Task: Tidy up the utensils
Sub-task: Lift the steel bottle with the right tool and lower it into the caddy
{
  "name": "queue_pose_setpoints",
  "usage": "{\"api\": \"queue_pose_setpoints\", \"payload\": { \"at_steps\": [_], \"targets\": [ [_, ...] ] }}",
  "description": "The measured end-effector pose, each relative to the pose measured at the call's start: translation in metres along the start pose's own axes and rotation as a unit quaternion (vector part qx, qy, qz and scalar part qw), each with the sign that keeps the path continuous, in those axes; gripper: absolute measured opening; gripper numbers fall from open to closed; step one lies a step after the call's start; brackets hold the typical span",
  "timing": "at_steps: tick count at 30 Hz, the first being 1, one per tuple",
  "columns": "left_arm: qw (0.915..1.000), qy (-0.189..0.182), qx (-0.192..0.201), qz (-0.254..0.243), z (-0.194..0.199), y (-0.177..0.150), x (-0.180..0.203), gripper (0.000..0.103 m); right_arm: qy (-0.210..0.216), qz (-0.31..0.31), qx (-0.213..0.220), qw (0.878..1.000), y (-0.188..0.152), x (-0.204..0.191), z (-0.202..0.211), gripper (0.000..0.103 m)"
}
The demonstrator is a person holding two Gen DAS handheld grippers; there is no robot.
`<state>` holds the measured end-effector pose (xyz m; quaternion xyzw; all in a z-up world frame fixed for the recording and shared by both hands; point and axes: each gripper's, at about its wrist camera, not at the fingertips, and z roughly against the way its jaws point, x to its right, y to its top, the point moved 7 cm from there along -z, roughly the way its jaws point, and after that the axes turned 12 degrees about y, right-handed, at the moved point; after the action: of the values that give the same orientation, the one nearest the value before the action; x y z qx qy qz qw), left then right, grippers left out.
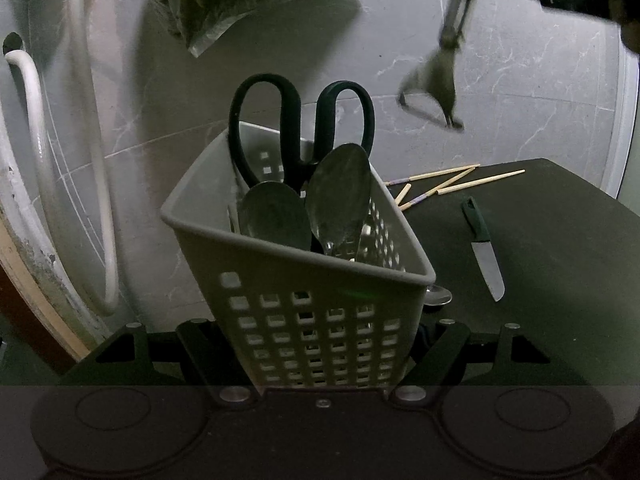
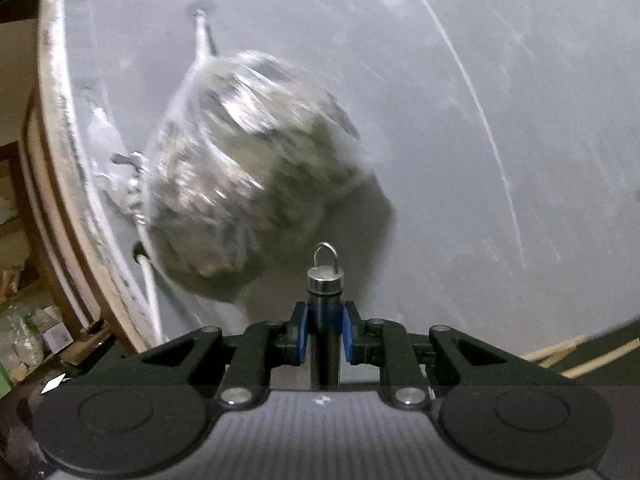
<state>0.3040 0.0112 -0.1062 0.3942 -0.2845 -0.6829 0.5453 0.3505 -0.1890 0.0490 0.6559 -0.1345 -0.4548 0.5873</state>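
- Left gripper [image 1: 320, 360] clamped on the gray utensil basket [image 1: 304, 280], basket tilted.
- Already in the basket: black scissors [image 1: 300, 120], two spoons [image 1: 340, 196].
- Right gripper [image 2: 324, 336] pinched on a peeler handle [image 2: 325, 312], hanging loop end pointing forward; in the left view the peeler [image 1: 436, 80] hangs blurred in the air, above and right of the basket, not in yet.
- Left on the dark table [image 1: 560, 240]: knife [image 1: 484, 248], chopsticks [image 1: 452, 184], a spoon [image 1: 438, 296] just beside the basket.
- Roughly halfway, I'd guess.
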Motion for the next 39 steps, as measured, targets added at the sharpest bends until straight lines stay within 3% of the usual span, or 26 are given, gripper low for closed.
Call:
{"api": "queue_pose_setpoints", "payload": {
  "at_steps": [6,12,24,39],
  "targets": [
    [1.0,-0.001,0.0,0.001,0.0,0.0,0.0,0.078,0.043,0.037,0.02,0.998,0.028,-0.036,0.0,0.019],
    [1.0,-0.001,0.0,0.002,-0.001,0.001,0.0,0.078,0.085,0.056,0.016,0.995,0.034,-0.062,-0.005,0.019],
    [1.0,-0.001,0.001,0.006,-0.002,0.001,0.0,0.078,0.141,0.054,-0.027,0.988,0.005,-0.09,-0.026,0.019],
    [0.9999,-0.002,0.002,0.014,-0.003,0.0,-0.001,0.078,0.145,0.038,-0.082,0.985,-0.037,-0.088,-0.055,0.02]
  ]
}}
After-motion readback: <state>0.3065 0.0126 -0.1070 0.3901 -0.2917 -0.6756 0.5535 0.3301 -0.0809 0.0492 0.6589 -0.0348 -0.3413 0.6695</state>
